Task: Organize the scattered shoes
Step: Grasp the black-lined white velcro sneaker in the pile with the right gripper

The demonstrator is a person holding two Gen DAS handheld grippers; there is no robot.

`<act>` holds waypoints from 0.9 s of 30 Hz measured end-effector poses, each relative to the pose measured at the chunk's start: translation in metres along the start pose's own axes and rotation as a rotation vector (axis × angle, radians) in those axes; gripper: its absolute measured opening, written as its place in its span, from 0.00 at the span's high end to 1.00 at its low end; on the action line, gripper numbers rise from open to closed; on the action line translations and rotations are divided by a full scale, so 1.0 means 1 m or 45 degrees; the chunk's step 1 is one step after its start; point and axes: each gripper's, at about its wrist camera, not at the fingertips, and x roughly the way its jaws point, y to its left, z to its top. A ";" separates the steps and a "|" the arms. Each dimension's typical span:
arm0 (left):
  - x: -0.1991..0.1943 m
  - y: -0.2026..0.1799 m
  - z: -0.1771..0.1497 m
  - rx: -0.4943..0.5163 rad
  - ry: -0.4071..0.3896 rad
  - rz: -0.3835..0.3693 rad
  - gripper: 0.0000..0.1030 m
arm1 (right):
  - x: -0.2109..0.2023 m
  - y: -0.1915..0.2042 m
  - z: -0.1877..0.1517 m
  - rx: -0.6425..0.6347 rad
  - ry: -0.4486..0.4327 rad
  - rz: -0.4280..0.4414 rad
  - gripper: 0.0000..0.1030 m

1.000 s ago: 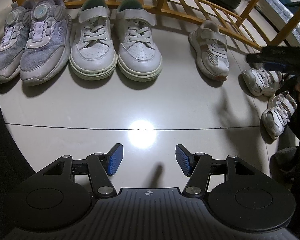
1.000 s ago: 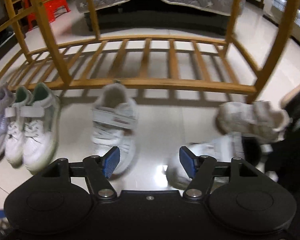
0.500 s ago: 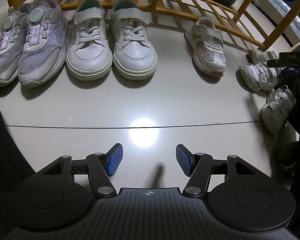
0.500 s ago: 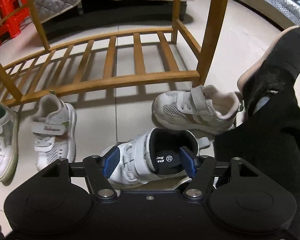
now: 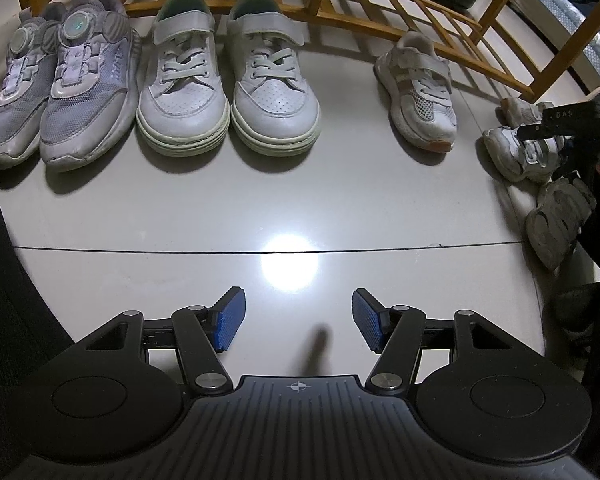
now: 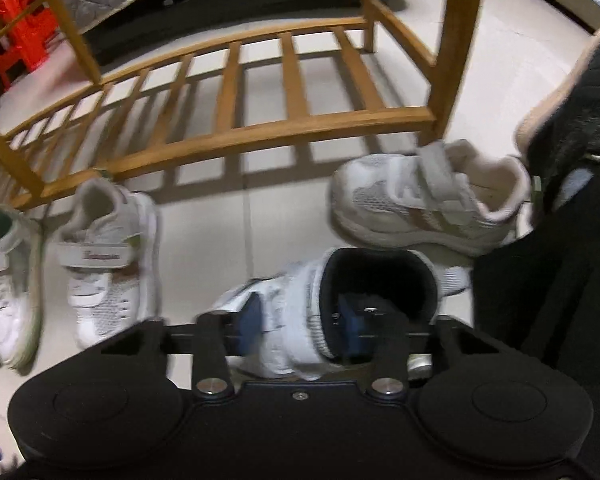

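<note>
Left wrist view has loads of open room: a glossy pale tiled floor with one dark grout line across it and a bright lamp glare, bare all the way from the left gripper up to the shoes. The far edge is the bottom rail of a wooden slatted frame. Lined up along it are a greyish mesh pair with dial closures, a white lace-up pair with straps and thick ribbed soles, and one small strap sneaker standing apart to their right. The left gripper's jaws stand released, blue ribbed pads well apart, nothing between them, hovering over bare tile.

Over on the right edge it's cramped: three little shoes bunched near a dark trouser leg. In the right wrist view, the right gripper has just been closing its jaws on a small white velcro shoe, and they're now clenched on its side wall, one pad outside, one down inside the dark opening. A beige mesh strap shoe lies just behind it, close to the frame's post. It's a bit blurry, mind.
</note>
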 end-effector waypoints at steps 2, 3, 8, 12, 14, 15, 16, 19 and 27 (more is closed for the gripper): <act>-0.001 0.001 0.000 -0.007 -0.004 -0.001 0.41 | -0.002 0.001 -0.002 -0.009 0.002 0.015 0.68; -0.001 0.001 0.000 -0.009 -0.005 -0.001 0.41 | -0.005 0.000 -0.004 -0.002 0.005 0.035 0.71; -0.002 0.000 0.000 -0.012 -0.010 0.003 0.41 | -0.014 0.004 -0.011 -0.011 0.019 0.110 0.81; -0.005 -0.001 0.000 -0.001 -0.017 0.002 0.41 | -0.023 0.013 -0.016 -0.034 0.029 0.178 0.81; -0.007 0.000 0.000 -0.003 -0.022 0.004 0.41 | -0.029 0.019 -0.020 -0.052 0.035 0.208 0.81; -0.007 0.001 0.001 -0.010 -0.024 0.003 0.41 | -0.032 0.022 -0.021 -0.061 0.038 0.222 0.81; -0.007 0.002 0.001 -0.017 -0.025 0.002 0.41 | -0.034 0.024 -0.022 -0.068 0.040 0.233 0.81; -0.009 0.003 0.001 -0.026 -0.028 0.000 0.41 | -0.043 0.034 -0.030 -0.088 0.062 0.294 0.81; -0.014 -0.008 -0.002 0.015 -0.029 -0.046 0.40 | -0.056 0.065 -0.066 -0.045 0.136 0.471 0.88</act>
